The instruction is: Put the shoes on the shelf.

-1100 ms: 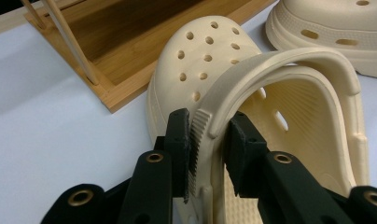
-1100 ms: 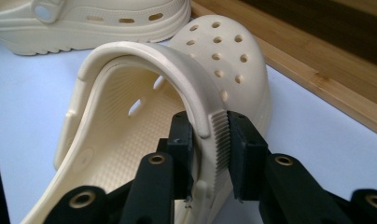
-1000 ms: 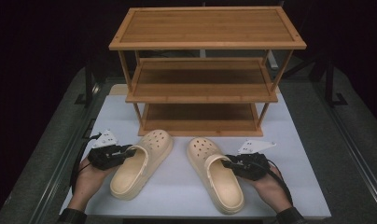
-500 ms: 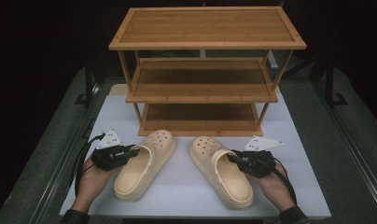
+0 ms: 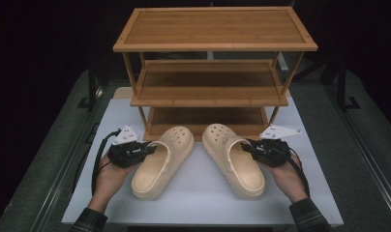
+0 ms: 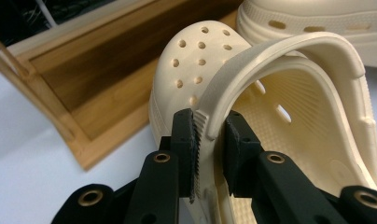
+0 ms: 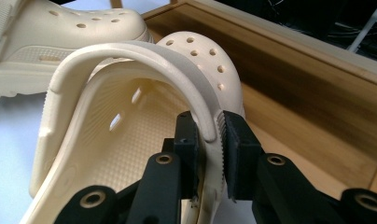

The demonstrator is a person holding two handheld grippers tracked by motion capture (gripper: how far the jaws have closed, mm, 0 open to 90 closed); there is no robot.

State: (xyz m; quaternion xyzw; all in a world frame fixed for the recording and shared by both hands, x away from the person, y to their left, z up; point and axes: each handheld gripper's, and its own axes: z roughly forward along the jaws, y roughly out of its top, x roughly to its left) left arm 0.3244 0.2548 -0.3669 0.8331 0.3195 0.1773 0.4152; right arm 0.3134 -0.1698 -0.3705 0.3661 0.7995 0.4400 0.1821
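Note:
Two cream foam clogs lie toes forward on the white mat, just in front of the wooden rack's lowest shelf. The left clog is held at its outer side by my left gripper. In the left gripper view the gripper is shut on the rim and heel strap of this clog. The right clog is held the same way by my right gripper. The right gripper view shows that gripper shut on the rim and strap of its clog.
A three-tier bamboo shoe rack stands at the back of the white mat, its shelves bare. The bottom shelf opens right ahead of the clog toes. Dark table edges and black frame parts flank the mat.
Both hands have carried their clogs forward toward the rack and a little upward. The toes now sit closer to the bottom shelf. Both grips are unchanged.

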